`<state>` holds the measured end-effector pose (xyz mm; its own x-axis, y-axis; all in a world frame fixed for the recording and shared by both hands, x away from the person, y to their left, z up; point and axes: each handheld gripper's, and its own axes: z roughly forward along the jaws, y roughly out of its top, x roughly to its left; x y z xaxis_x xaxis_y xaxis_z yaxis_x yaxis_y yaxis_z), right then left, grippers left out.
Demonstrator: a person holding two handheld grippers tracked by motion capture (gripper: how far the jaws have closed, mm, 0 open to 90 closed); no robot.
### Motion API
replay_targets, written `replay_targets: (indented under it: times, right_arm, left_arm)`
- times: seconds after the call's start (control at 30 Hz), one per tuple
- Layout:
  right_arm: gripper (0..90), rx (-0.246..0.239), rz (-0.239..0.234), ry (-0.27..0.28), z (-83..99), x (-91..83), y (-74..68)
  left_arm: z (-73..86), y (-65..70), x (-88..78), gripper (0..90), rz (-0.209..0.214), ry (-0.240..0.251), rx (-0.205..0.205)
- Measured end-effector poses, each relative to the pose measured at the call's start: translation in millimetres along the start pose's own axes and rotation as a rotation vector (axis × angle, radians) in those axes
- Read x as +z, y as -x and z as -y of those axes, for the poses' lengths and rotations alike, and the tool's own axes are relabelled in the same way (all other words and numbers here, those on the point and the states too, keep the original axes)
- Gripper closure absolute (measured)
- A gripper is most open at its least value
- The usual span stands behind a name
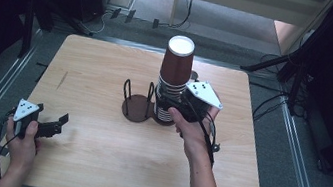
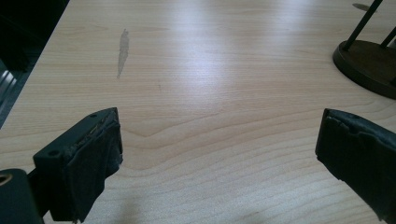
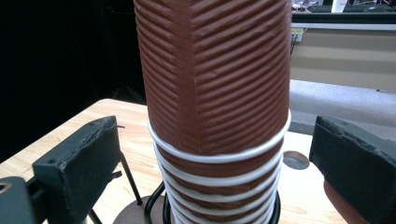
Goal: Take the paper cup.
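Stack of brown paper cups (image 1: 172, 82), upside down and nested, stands on the right-hand disc of a dark cup holder (image 1: 138, 107) near the middle of the desk (image 1: 83, 161). The top cup shows its white base to the high view, and its ribbed sleeve runs in slanted ridges in the right gripper view (image 3: 217, 74), with white rims piled below it. The right hand-held gripper (image 1: 172, 105) is right up at the stack's lower part, held low by the right hand (image 1: 194, 128). In its own view the 2 black jaws stand wide apart, 1 on each side of the stack, neither pad touching the cups, so it grips nothing. Black wire loops of the holder rise around the stack's foot (image 3: 156, 205). The holder's left disc sits bare, with 2 wire loops upright on it. Over at the near-left corner, the left hand-held gripper (image 1: 59, 123) lies low over the desk, well apart from the cups. Its jaws are spread wide with only bare wood between them, and the edge of the holder's base (image 2: 369, 63) shows far right.
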<state>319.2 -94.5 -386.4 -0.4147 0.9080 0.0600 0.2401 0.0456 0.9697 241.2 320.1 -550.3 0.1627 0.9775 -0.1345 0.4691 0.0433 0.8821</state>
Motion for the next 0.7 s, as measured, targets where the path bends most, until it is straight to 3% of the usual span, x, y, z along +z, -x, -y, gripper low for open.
replay_targets:
  times: [0.27,0.7]
  right_arm:
    - [1.4,-0.028,0.033,0.013,-2.8,10.6,-3.7]
    - [1.0,-0.014,0.071,0.041,-12.3,29.4,-5.1]
  left_arm:
    - [-0.1,-0.3,0.0,1.1,0.000,-0.003,-0.001]
    - [-0.4,-1.1,0.2,1.1,0.000,-0.010,-0.003]
